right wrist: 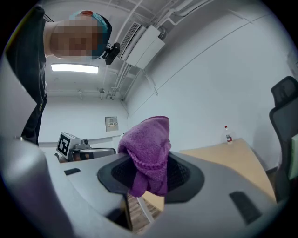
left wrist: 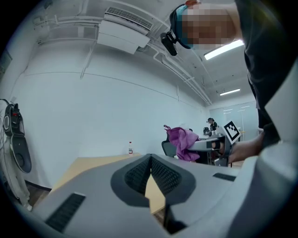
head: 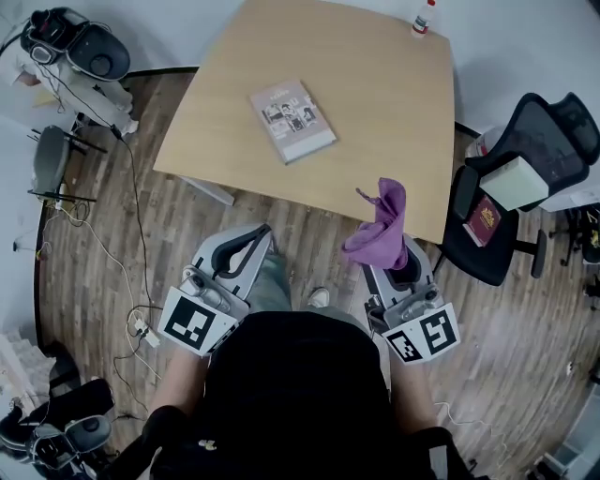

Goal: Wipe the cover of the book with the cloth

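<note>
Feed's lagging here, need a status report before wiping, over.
Right gripper shut on purple cloth. Left gripper shut, empty. Book lies on table, cover bare, both grippers short of it. Nothing in the way.

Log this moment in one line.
right gripper: shut on purple cloth | left gripper: shut, empty | book: flat on table, untouched

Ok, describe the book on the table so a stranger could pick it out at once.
Find the light wooden table with curved edges. On its left half lies a thin grey book with small pictures on its cover, flat and askew. The only other thing on the table is a small red-capped bottle at the far right corner.
</note>
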### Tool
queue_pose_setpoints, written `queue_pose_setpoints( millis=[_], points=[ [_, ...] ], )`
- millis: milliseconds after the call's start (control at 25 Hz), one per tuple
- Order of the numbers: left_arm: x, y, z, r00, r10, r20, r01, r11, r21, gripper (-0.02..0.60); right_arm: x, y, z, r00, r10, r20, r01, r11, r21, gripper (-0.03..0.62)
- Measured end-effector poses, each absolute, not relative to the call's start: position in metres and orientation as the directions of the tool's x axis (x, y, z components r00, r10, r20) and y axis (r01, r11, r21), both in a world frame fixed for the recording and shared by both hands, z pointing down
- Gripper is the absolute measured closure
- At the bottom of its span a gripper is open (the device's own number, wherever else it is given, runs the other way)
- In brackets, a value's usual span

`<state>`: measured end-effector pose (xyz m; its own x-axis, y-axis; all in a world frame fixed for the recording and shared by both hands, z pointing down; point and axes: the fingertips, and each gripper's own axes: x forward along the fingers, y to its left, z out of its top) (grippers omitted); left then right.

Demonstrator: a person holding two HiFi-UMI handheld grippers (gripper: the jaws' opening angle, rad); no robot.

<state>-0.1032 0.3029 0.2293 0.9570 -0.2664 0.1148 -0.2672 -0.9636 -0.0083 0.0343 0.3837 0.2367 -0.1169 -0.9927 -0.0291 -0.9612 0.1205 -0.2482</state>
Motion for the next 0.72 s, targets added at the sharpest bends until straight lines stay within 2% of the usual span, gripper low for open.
queue_pose_setpoints(
  millis=[720],
  points=[
    [-0.124, 0.094, 0.254, 0.98, -0.177, 0.094, -0.188, -0.974, 0.127, 0.565, 0.032, 0.178, 0.252, -0.026, -0.993, 0.111, -0.973, -0.001, -0.232, 0.419]
  ],
)
